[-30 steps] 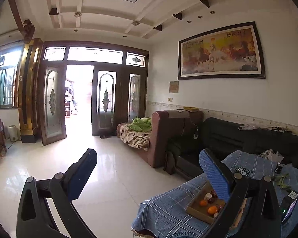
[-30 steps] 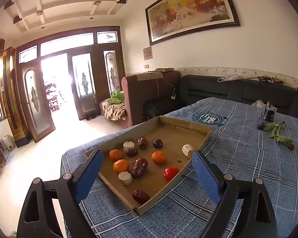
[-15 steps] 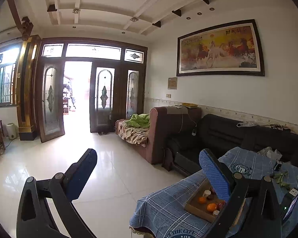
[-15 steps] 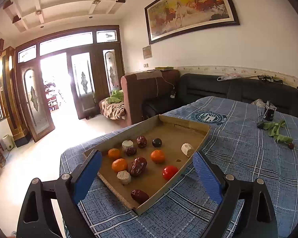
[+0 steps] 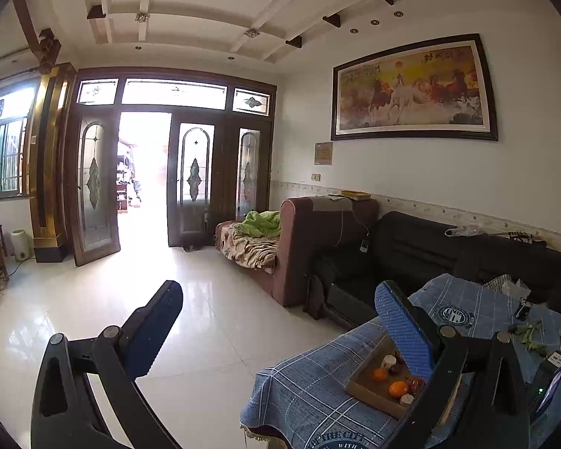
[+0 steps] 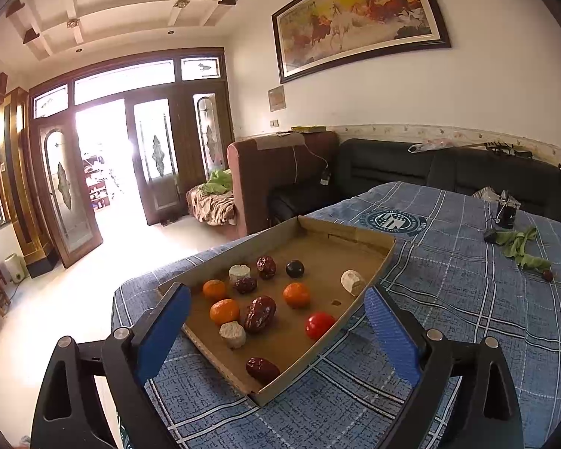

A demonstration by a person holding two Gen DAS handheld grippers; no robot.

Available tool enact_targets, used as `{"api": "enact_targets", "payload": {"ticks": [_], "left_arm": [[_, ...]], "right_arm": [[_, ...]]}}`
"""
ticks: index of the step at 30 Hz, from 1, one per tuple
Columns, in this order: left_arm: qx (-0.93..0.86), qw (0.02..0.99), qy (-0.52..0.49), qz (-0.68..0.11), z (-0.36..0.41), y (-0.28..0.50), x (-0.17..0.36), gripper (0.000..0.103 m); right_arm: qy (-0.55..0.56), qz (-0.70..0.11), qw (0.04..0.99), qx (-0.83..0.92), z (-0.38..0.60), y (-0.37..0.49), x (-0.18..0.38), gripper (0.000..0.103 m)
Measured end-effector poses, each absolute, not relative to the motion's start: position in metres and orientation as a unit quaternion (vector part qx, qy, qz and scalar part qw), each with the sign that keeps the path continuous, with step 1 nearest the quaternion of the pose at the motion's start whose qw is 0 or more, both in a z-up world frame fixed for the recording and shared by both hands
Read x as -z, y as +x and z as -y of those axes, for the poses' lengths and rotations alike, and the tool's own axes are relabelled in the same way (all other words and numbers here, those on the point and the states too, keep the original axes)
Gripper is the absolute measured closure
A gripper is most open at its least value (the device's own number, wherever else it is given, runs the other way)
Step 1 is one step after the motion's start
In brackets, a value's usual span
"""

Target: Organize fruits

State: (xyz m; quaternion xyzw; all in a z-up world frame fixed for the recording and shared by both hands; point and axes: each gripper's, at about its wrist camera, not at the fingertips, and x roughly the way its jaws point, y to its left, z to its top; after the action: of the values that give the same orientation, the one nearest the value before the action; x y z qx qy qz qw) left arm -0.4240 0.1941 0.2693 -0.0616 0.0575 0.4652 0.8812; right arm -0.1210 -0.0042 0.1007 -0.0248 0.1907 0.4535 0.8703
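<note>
Right claw (image 6: 276, 321) hangs spread and empty over the shallow brown cardboard tray (image 6: 355, 232) on the blue-checked tabletop (image 6: 448, 299); left claw (image 5: 280, 321) likewise released, off the edge. The small orange tangerines (image 6: 224, 311) look light and soft, so pinch gently across the middle.

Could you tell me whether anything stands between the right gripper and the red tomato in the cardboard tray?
Nothing visible does. The right gripper is open, above the tray's near edge, and the red tomato lies uncovered just ahead between its jaws.
</note>
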Motion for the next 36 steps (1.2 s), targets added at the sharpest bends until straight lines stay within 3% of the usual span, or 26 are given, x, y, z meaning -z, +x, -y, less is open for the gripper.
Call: {"api": "enact_targets", "payload": {"ticks": [8, 19, 27, 36], "left_arm": [[-0.496, 0.867, -0.018, -0.042, -0.182, -0.381, -0.241, 0.0], [-0.399, 0.9, -0.01, -0.174, -0.188, -0.269, -0.165, 0.0], [-0.333, 0.914, -0.054, -0.226, -0.202, -0.235, -0.128, 0.0], [-0.314, 0.913, -0.071, -0.25, -0.216, -0.234, -0.107, 0.0]], "right_arm": [[-0.03, -0.174, 0.878, -0.446, 0.005, -0.124, -0.103, 0.003], [-0.072, -0.17, 0.892, -0.413, -0.002, -0.122, -0.107, 0.001], [-0.121, -0.211, 0.904, -0.35, 0.02, -0.145, -0.117, 0.0], [-0.051, -0.276, 0.905, -0.318, 0.024, -0.144, -0.092, 0.0]]}}
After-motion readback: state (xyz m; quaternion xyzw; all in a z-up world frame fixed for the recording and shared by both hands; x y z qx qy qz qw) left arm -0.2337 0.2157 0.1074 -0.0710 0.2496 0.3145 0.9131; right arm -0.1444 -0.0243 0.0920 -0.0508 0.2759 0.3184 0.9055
